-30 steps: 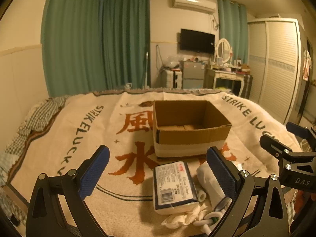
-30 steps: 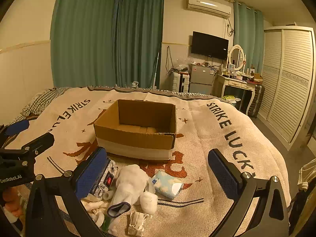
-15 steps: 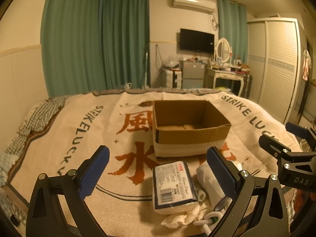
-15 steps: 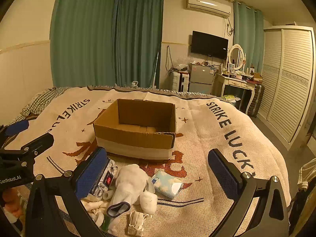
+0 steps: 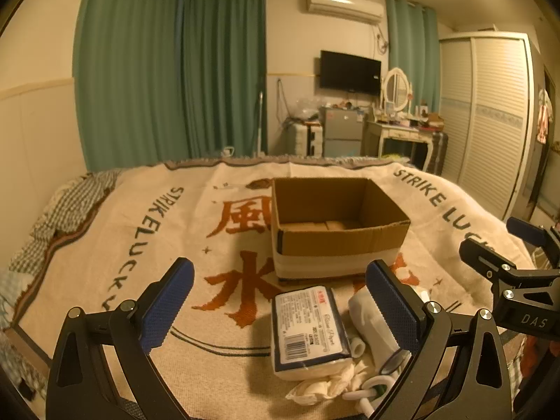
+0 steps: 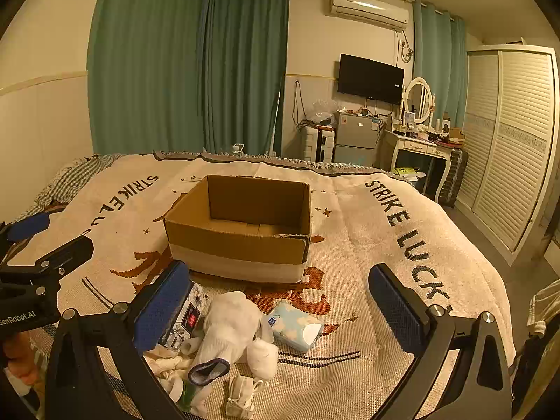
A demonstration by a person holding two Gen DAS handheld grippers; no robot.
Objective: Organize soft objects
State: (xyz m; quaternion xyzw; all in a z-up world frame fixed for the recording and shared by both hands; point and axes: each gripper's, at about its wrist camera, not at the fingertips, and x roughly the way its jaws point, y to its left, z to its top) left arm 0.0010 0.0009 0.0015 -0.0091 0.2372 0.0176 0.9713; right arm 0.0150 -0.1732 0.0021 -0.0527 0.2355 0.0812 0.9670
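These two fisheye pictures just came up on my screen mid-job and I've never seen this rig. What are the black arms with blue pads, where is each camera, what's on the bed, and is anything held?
There is no robot here: a person holds a hand gripper in each hand, and each carries a camera looking forward along its two fingers. In the left wrist view the left gripper frames the bottom edge; the right gripper does so in the right wrist view. Both are open and hold nothing.

On the blanket stands an open cardboard box; what shows of its inside looks empty. In front of it lies a small pile: a wrapped tissue pack, a white sock, a pale blue cloud-print pack and some crumpled white pieces.
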